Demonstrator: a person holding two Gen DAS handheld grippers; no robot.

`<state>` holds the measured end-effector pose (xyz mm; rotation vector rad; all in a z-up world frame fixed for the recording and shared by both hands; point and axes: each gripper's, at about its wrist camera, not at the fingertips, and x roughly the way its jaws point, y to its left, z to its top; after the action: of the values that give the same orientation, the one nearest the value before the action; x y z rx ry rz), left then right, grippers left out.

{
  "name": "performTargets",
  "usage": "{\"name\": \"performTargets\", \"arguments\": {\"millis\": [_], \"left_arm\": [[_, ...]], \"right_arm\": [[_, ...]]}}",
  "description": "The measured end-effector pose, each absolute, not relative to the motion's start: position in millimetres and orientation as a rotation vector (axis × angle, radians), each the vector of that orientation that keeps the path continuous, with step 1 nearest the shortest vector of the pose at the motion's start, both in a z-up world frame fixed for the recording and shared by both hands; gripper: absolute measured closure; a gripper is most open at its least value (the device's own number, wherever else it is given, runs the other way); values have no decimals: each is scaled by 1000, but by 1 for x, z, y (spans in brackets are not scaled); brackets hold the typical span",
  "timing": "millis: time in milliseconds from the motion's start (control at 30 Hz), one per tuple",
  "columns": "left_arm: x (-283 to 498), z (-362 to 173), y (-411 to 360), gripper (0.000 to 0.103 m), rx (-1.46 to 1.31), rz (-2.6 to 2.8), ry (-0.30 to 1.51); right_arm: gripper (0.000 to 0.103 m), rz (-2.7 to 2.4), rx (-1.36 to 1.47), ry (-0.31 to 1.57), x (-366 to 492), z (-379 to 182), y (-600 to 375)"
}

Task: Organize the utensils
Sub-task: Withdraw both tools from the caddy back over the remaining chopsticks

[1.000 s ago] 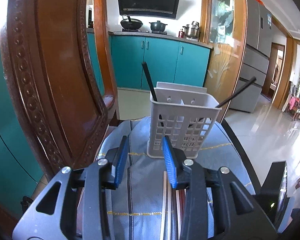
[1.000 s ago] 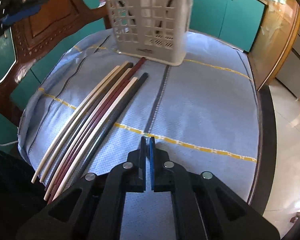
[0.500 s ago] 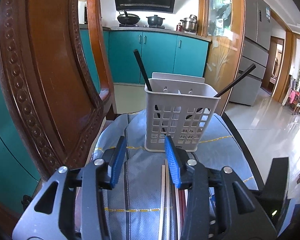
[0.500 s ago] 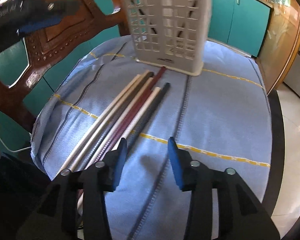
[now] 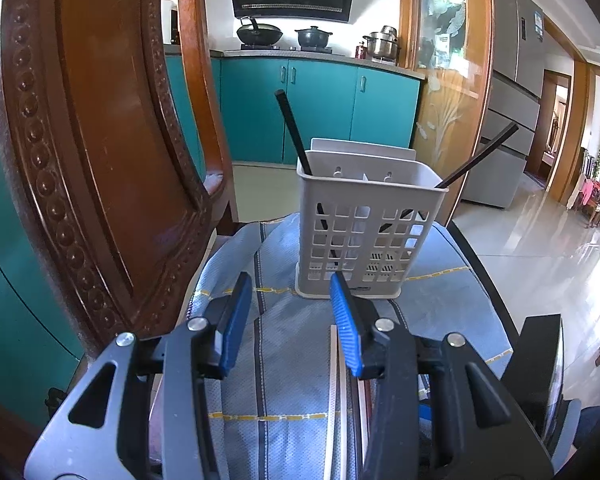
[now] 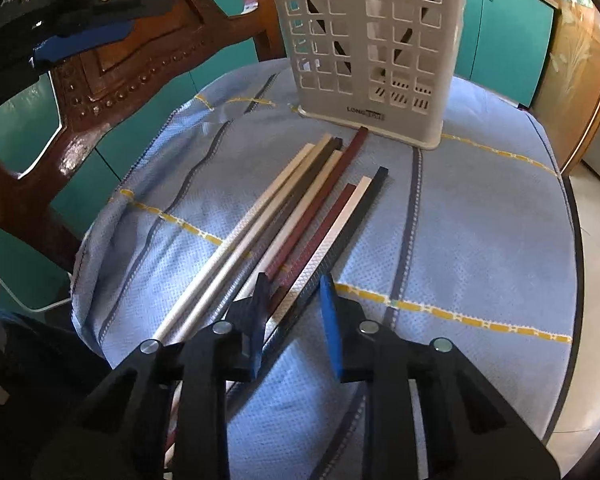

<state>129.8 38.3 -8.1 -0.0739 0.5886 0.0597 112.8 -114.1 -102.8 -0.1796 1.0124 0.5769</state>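
Note:
A grey slotted utensil basket [image 5: 364, 236] [image 6: 370, 46] stands on the blue cloth and holds two black chopsticks [image 5: 294, 132]. Several chopsticks [image 6: 300, 220], cream, dark red and black, lie side by side on the cloth in front of the basket. My right gripper [image 6: 294, 292] is open, low over the near ends of the black and cream chopsticks, with those sticks between its fingers. My left gripper [image 5: 290, 292] is open and empty, held above the cloth short of the basket; it also shows at the top left of the right wrist view [image 6: 80, 40].
The blue cloth [image 6: 480, 220] covers a small round table [image 6: 576, 240]. A carved wooden chair back [image 5: 100, 140] stands close on the left. Teal kitchen cabinets [image 5: 320, 108] and a tiled floor [image 5: 540, 248] lie beyond.
My right gripper has opened from shut and moved left and forward over the chopsticks. My left gripper has stayed open and drawn back a little from the basket.

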Motion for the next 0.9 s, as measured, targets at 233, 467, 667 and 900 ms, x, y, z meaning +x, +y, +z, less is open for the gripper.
{"name": "performTargets", "arguments": {"millis": [233, 467, 667, 900], "left_arm": [[131, -10, 38, 62, -76, 63, 595], [134, -13, 39, 60, -73, 64, 600], [136, -16, 35, 59, -68, 56, 605], [138, -19, 32, 57, -61, 52, 616]], "right_arm": [[76, 575, -241, 1054, 114, -102, -122], [76, 553, -240, 1062, 117, -101, -138], [71, 536, -240, 1059, 116, -101, -143], [69, 538, -247, 1054, 114, -101, -143]]}}
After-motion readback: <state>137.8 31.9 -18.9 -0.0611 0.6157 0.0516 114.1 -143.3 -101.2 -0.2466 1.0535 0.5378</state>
